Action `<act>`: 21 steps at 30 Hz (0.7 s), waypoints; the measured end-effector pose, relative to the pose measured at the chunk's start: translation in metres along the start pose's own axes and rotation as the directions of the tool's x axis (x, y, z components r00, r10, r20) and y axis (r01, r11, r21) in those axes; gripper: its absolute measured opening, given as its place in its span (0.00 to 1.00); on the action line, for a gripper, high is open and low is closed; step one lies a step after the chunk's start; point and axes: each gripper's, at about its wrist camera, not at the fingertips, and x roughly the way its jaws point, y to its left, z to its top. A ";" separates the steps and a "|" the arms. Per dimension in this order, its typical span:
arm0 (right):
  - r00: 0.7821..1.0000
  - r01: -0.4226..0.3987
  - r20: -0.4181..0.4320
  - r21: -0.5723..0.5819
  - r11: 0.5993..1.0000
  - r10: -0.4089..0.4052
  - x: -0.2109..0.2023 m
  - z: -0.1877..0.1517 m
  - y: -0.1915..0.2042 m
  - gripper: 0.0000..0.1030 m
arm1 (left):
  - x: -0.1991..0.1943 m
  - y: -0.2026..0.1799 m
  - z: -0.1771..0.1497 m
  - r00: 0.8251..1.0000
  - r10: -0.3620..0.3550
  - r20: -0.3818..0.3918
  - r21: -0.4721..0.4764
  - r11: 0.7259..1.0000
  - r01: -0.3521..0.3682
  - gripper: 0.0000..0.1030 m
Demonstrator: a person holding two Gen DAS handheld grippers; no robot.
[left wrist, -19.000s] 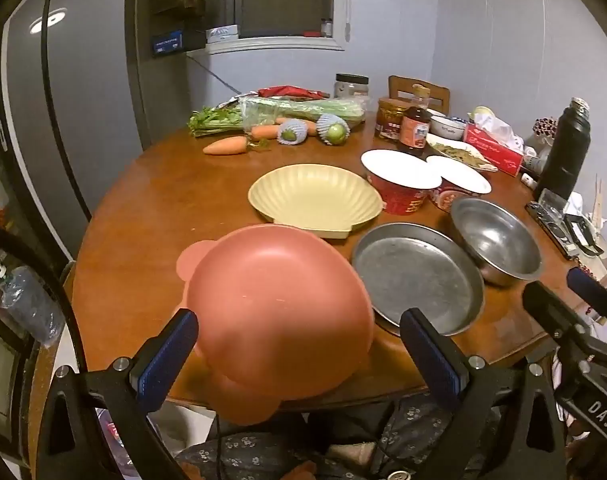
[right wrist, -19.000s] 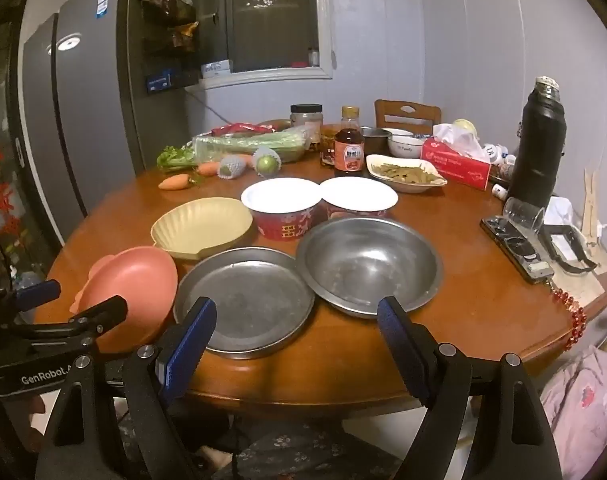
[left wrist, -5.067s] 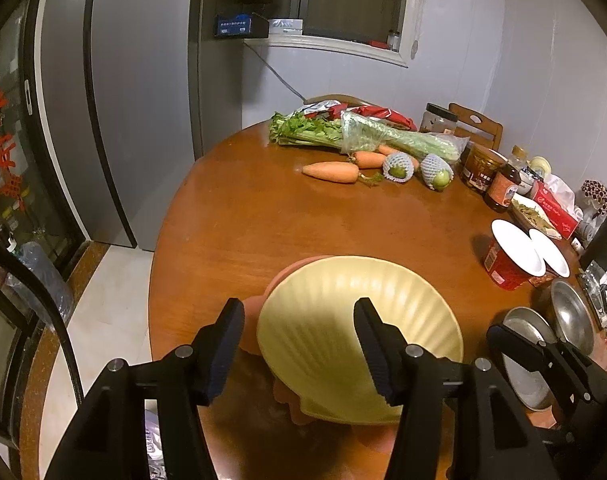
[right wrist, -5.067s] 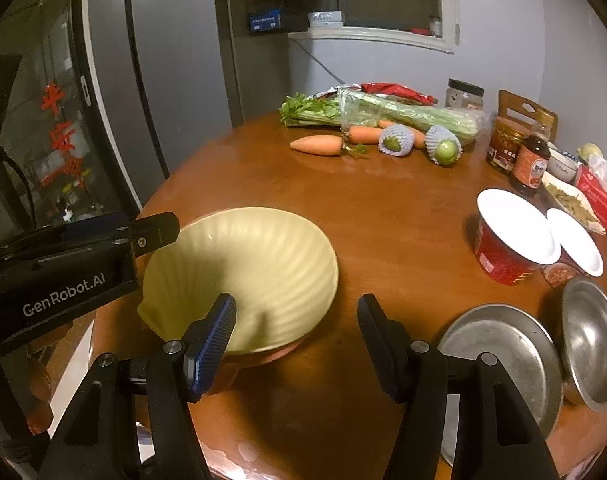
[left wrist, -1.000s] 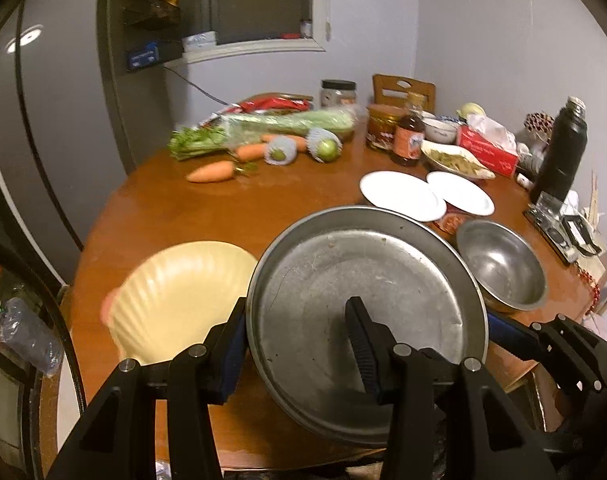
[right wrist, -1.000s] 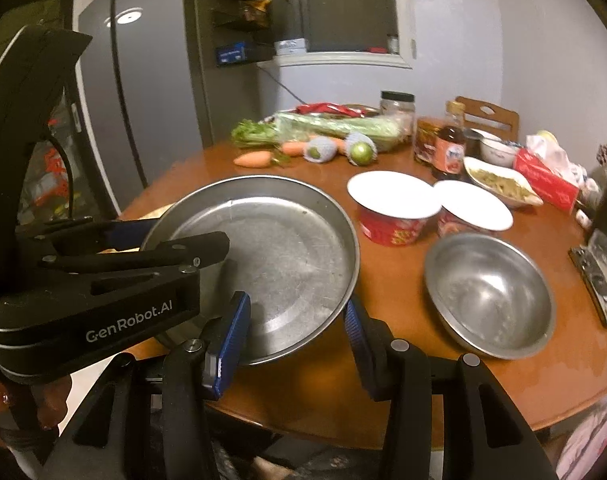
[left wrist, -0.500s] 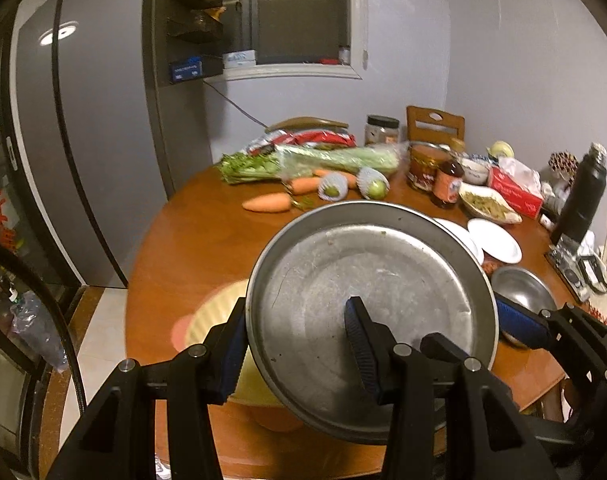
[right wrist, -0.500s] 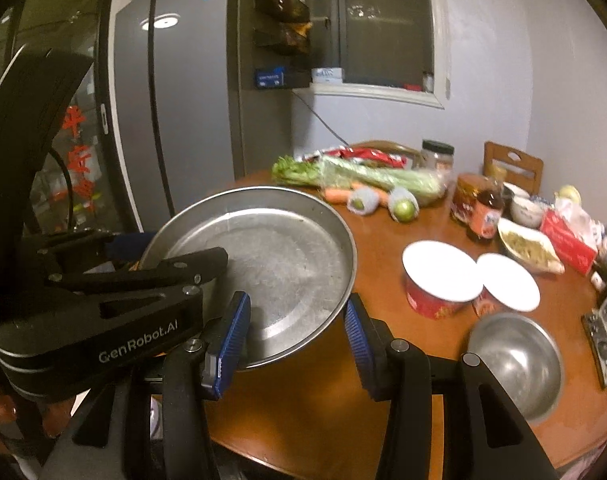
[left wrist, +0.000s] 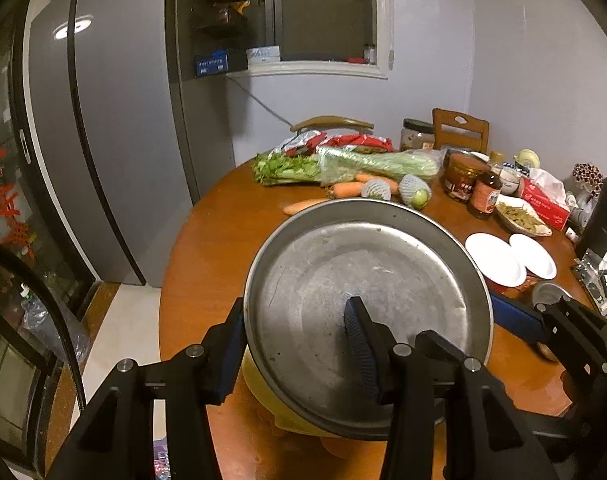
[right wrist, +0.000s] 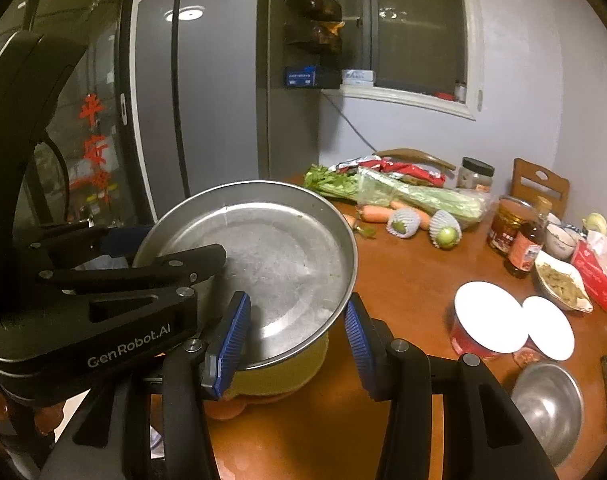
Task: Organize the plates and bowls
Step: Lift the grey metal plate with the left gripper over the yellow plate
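A round steel plate is held by both grippers over the yellow shell-shaped plate. My left gripper is shut on the steel plate's left rim. My right gripper is shut on its right rim; the plate fills the middle of the right wrist view. The yellow plate lies directly under it, on a pink plate of which only an edge shows. A steel bowl sits at the table's right front.
Two red cups with white lids stand right of the stack. Celery, carrots and netted fruit lie at the back of the round wooden table, with jars and a sauce bottle. A fridge stands at left.
Both grippers have carried the steel plate leftward and lower, so it now sits right above the yellow plate. The steel bowl and cups have slid to the right of the views.
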 end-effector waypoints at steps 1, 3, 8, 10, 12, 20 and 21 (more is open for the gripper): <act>1.000 0.000 -0.008 -0.001 1.000 0.000 0.005 0.000 0.001 0.49 | 0.005 0.001 -0.002 1.000 0.000 -0.009 -0.003 1.000 0.000 0.46; 1.000 -0.003 -0.029 0.002 1.000 0.003 0.018 -0.002 0.001 0.49 | 0.016 0.005 -0.006 1.000 0.000 -0.029 -0.008 1.000 0.000 0.46; 0.997 -0.011 -0.079 0.007 1.000 0.012 0.041 -0.014 0.001 0.49 | 0.040 0.012 -0.018 0.997 -0.009 -0.078 -0.023 1.000 0.007 0.46; 0.995 -0.015 -0.095 0.008 1.000 0.015 0.049 -0.019 0.001 0.49 | 0.048 0.013 -0.023 0.996 -0.007 -0.092 -0.024 1.000 0.005 0.46; 0.993 -0.019 -0.113 0.006 1.000 0.020 0.057 -0.023 0.002 0.49 | 0.054 0.015 -0.027 0.994 -0.009 -0.105 -0.028 1.000 0.006 0.46; 0.990 -0.015 -0.137 -0.006 1.000 0.014 0.072 -0.033 0.005 0.49 | 0.070 0.020 -0.035 0.990 -0.017 -0.137 -0.044 0.999 0.011 0.46; 0.990 -0.014 -0.139 -0.007 1.000 0.013 0.074 -0.034 0.005 0.49 | 0.071 0.020 -0.036 0.990 -0.017 -0.140 -0.046 0.999 0.011 0.46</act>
